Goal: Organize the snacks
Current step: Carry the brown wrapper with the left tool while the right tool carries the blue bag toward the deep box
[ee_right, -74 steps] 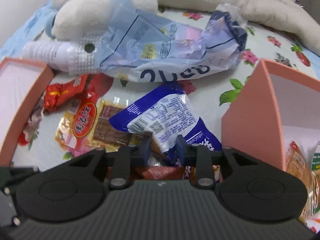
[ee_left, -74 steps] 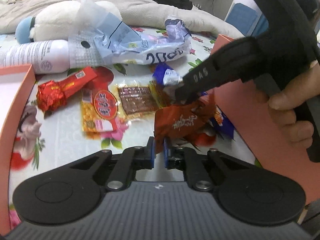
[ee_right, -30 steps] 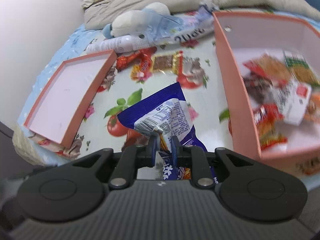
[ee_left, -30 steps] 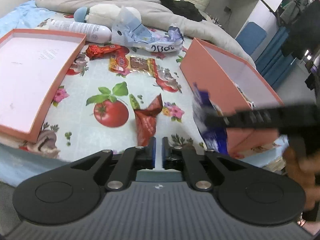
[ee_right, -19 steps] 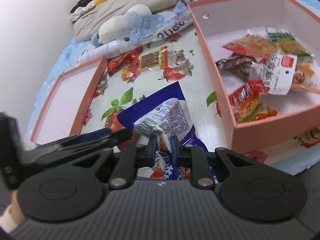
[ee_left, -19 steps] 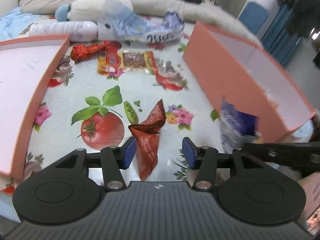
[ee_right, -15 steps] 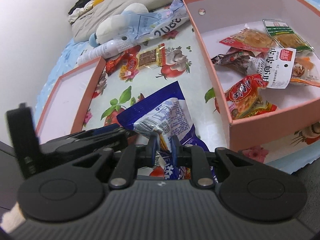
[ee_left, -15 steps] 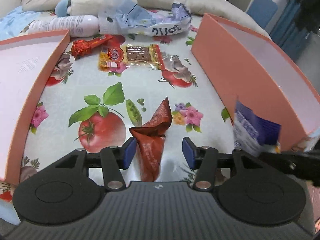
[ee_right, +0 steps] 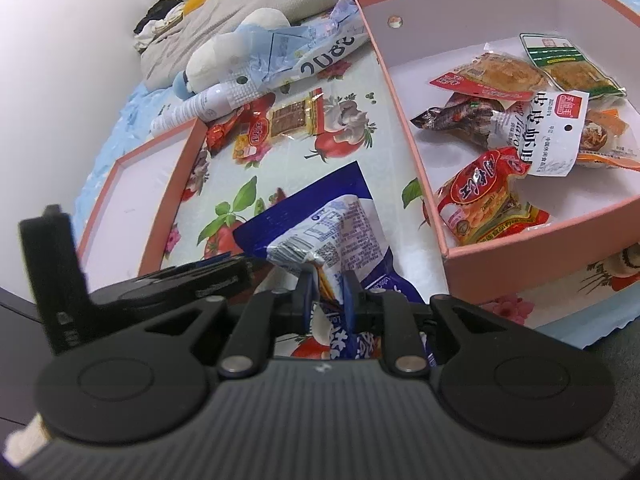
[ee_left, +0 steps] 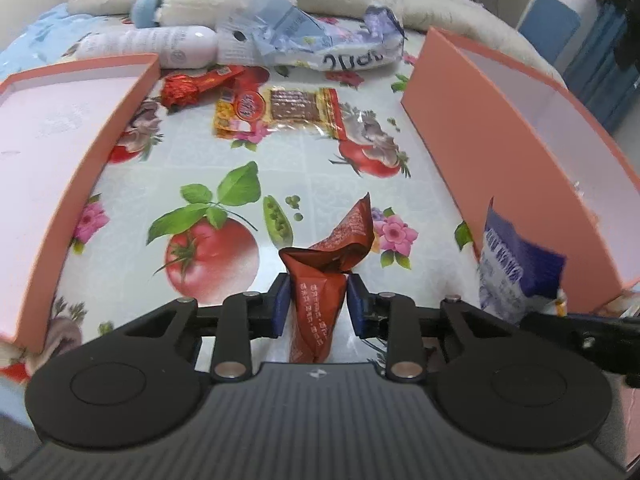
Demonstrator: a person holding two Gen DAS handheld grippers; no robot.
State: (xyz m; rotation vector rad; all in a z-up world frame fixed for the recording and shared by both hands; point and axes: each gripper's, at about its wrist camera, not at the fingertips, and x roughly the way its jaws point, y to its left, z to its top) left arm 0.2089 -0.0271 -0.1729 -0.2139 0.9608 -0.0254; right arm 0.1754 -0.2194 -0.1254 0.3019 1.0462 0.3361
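Left gripper (ee_left: pixel 316 306) has a red-brown snack packet (ee_left: pixel 320 280) standing between its blue pads; jaws are closing, but a sliver of gap shows on each side, so the pads don't look pressed on it yet. Packet's lower end seems to rest on the flowered cloth (ee_left: pixel 192 176) near the front edge, probably set down for a better hold.

Right gripper (ee_right: pixel 327 294) is clamped on a blue-and-white snack bag (ee_right: pixel 320 232), jaws narrow, pinching the bag's crimped bottom so the rest sticks up and forward. In the left wrist view the same bag hangs just beside the near corner of the deep pink box (ee_left: pixel 500 152). Held above the cloth and close to the box wall, likely so it can go over the rim next.

Deep pink box in the right view (ee_right: pixel 404 128) already holds several packets: red one, white-labelled one, green-topped ones. That's the sorting target, I judge.

Shallow pink tray (ee_left: pixel 100 160) on the left has nothing in it, possibly the lid.

Still loose at the far end: a red foil snack (ee_left: pixel 188 88) and a clear packet with a brown bar (ee_left: pixel 280 112), lying side by side. Behind them a white bottle (ee_left: pixel 160 46), a crumpled plastic bag (ee_left: pixel 320 44) and a plush toy (ee_left: pixel 192 0), not snacks.
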